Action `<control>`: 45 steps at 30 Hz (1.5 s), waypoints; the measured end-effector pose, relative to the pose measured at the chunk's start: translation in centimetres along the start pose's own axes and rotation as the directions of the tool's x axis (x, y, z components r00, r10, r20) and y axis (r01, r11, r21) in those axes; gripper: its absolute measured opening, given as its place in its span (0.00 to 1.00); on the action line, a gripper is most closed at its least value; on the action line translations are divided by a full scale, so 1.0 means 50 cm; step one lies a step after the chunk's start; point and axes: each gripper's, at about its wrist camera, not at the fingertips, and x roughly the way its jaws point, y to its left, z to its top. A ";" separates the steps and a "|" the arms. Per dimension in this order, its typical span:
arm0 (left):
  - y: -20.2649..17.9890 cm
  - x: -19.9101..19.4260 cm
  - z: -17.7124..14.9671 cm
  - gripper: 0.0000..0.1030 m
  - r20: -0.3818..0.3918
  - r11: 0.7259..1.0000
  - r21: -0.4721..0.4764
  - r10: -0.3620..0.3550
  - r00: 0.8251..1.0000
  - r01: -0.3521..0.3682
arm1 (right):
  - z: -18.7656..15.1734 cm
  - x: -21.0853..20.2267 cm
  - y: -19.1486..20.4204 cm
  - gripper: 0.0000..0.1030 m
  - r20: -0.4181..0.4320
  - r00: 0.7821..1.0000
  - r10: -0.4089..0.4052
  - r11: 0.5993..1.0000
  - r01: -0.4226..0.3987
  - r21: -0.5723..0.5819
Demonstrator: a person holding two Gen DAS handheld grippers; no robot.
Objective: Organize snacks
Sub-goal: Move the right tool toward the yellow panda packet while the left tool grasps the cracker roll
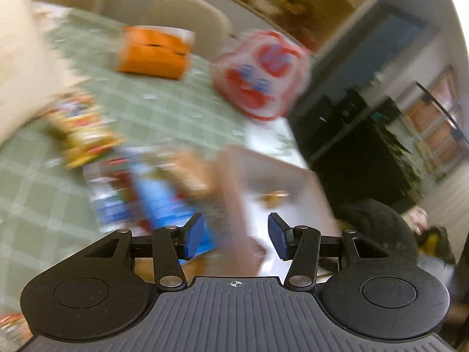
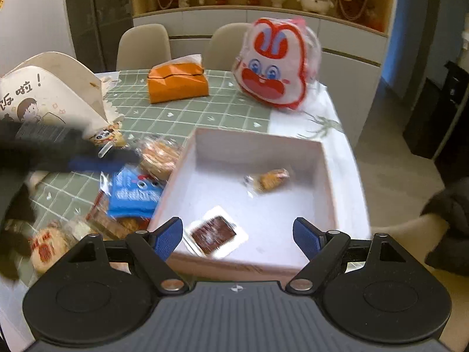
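A pink box (image 2: pixel 326 182) sits on the green checked tablecloth (image 2: pixel 187 114). It holds a dark snack in a clear wrapper (image 2: pixel 215 234) and a small golden wrapped snack (image 2: pixel 271 179). My right gripper (image 2: pixel 239 236) is open and empty, just above the box's near edge. Left of the box lie loose snacks: a blue packet (image 2: pixel 133 192), wrapped biscuits (image 2: pixel 159 155) and a round red-print cracker (image 2: pixel 45 249). My left gripper (image 1: pixel 237 234) is open and empty, over the box's left wall (image 1: pixel 234 199) beside the blue packet (image 1: pixel 164 199). It shows as a blur in the right view (image 2: pixel 96 160).
An orange pouch (image 2: pixel 177 83) and a red-and-white rabbit-face bag (image 2: pixel 274 64) stand at the table's far side. A white printed paper box (image 2: pixel 49 99) stands at the left. Two beige chairs (image 2: pixel 143 44) are behind the table. The table edge drops off right of the box.
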 end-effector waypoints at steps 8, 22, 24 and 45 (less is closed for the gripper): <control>0.211 -0.161 -0.038 0.51 0.066 0.962 -0.144 0.244 0.967 -0.233 | 0.190 0.171 0.228 0.82 -0.081 0.954 0.289 0.952 -0.295 -0.085; 0.265 -0.220 -0.169 0.50 -0.129 0.973 -0.163 0.143 0.981 -0.163 | 0.226 0.438 0.432 0.68 -0.293 0.918 0.268 0.941 -0.315 -0.125; 0.253 -0.210 -0.170 0.50 -0.146 0.971 -0.169 0.144 0.979 -0.168 | 0.208 0.376 0.425 0.65 -0.292 0.897 0.333 0.918 -0.379 -0.119; 0.041 -0.103 -0.113 0.50 -0.112 0.965 0.084 0.257 0.960 -0.248 | -0.172 -0.043 0.236 0.66 -0.273 0.890 0.366 0.887 -0.422 -0.187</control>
